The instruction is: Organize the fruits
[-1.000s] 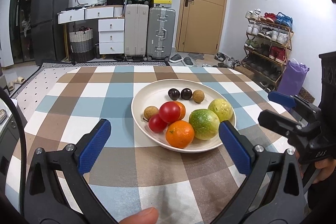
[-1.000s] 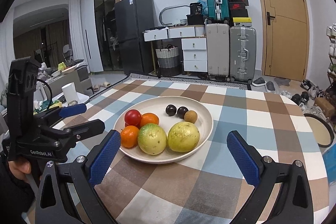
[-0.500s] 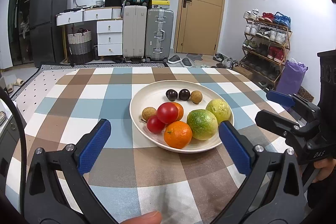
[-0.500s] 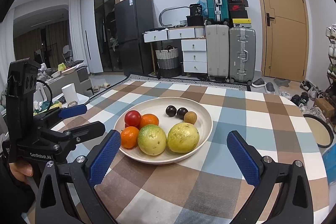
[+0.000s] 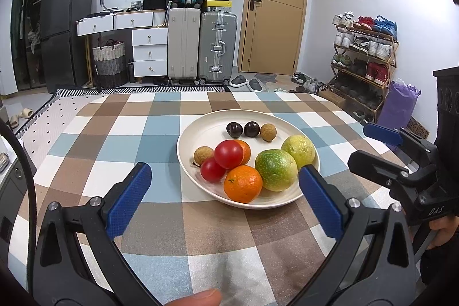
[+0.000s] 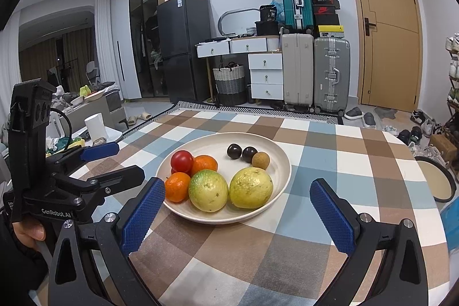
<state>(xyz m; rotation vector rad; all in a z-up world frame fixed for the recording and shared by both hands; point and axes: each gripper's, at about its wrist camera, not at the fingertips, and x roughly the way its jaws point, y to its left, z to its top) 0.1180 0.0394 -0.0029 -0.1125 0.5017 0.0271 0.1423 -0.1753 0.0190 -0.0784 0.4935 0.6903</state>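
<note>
Both tongs are released, jaws spread wide, holding nothing. Left tongs [image 5: 225, 188] hover above the near edge of the tabletop [image 5: 123, 139], blue pads aimed at the plate [image 5: 200, 128]; the right pad sits visually against the plate's near rim, though contact cannot be confirmed. Right tongs [image 6: 236, 201] hover over the same near edge, further right, with the plate between the pads in view.

The cream plate rests near the middle of the checked tabletop and carries all the fruit:
- Orange [image 5: 243, 183] at the near rim, touching the green fruit [image 5: 276, 170].
- Yellow fruit [image 5: 298, 147] just beside the green fruit, toward the plate's right rim.
- Large tomato [image 5: 228, 154] stacked on a small tomato [image 5: 211, 169], with a second orange [image 5: 244, 151] behind it.
- Brown fruit [image 5: 203, 155] at the left rim, touching the small tomato.
- Two dark round fruits [image 5: 243, 129] and another brown fruit [image 5: 268, 132] in a row at the far side of the plate.

Beyond the far edge of the tabletop stand suitcases [image 5: 200, 45], white drawers [image 5: 149, 48] and a door [image 5: 275, 5]. A shoe rack [image 5: 364, 59] stands against the right wall.
</note>
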